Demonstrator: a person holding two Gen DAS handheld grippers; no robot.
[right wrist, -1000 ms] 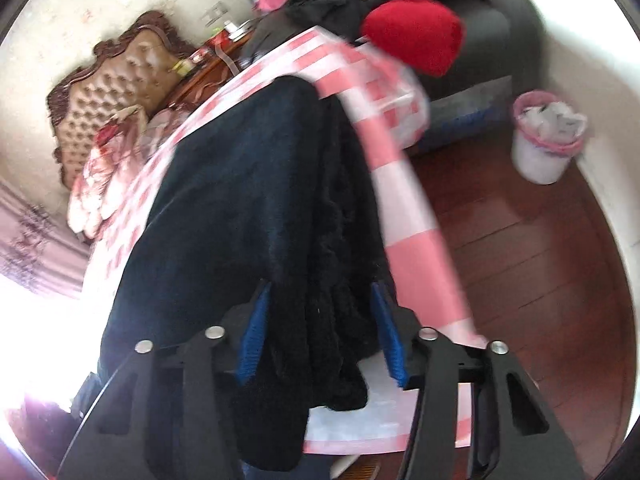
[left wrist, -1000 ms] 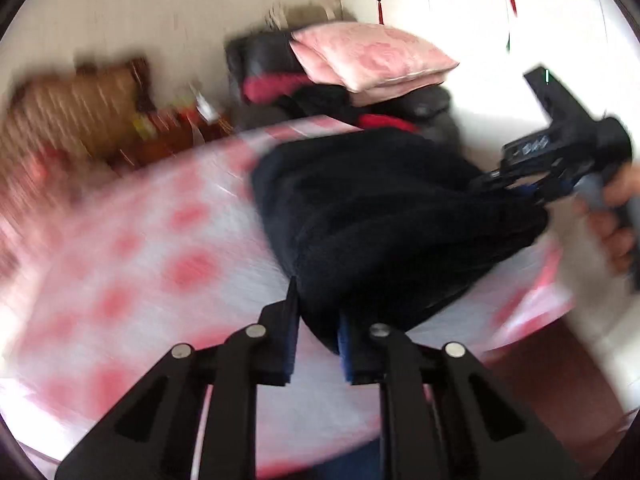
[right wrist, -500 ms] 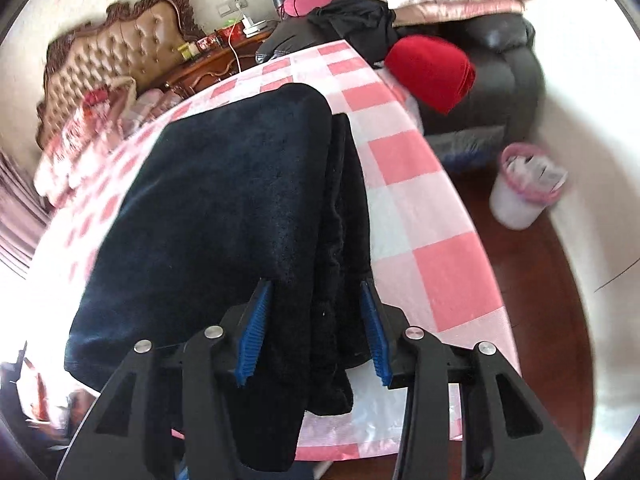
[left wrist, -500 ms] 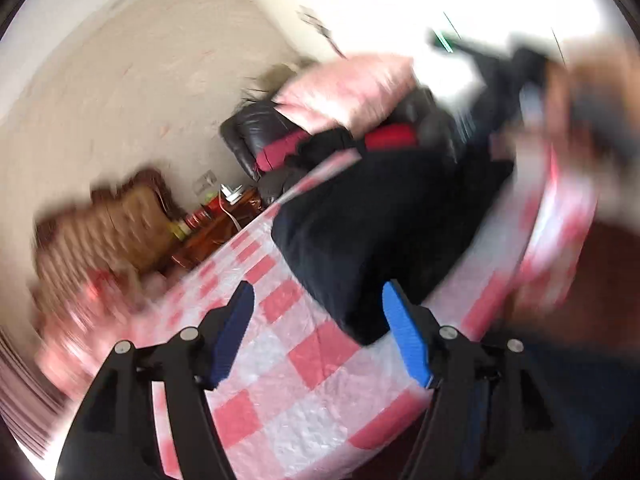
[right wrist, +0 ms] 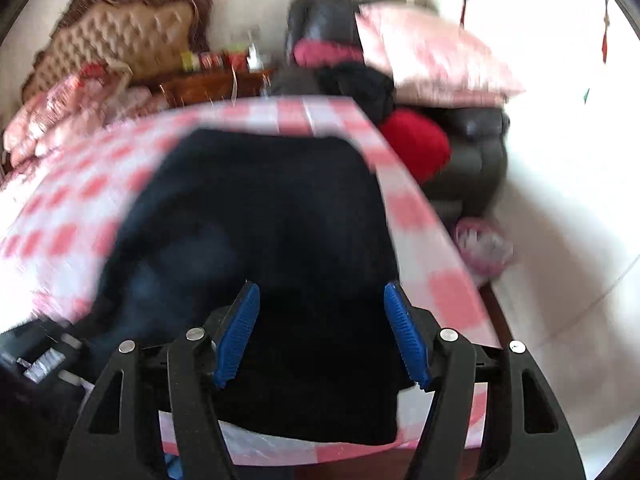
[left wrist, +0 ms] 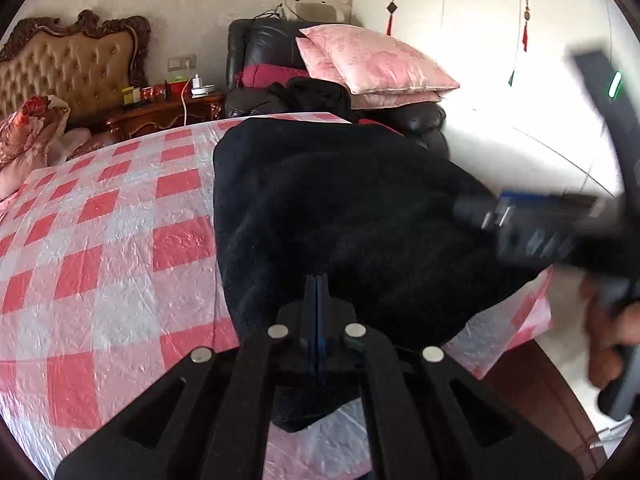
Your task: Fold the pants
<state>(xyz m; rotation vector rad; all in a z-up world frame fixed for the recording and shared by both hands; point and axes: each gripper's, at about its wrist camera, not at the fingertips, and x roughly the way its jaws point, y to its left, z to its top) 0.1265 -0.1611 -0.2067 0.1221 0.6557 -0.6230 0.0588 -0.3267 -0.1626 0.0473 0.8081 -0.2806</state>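
Note:
The black fleece pants [left wrist: 352, 216] lie folded in a thick stack on the pink-checked table cover [left wrist: 108, 240], near its right edge. My left gripper [left wrist: 316, 280] is shut with its blue pads pressed together, empty, just above the near part of the stack. My right gripper [right wrist: 320, 320] is open, its blue pads spread over the near end of the pants [right wrist: 280, 216], holding nothing. The right gripper also shows blurred at the right of the left wrist view [left wrist: 552, 228].
A black armchair [left wrist: 272, 56] with pink pillows [left wrist: 376, 64] and a red cushion [right wrist: 416, 148] stands behind the table. A carved headboard [left wrist: 68, 68] and wooden nightstand [left wrist: 164, 114] are at the back left. A pink-lined bin [right wrist: 484, 248] sits on the floor at right.
My left gripper let go of the pants' edge, opened, then shut empty above the stack. My right gripper opened wider and swung round over the near end of the pants.

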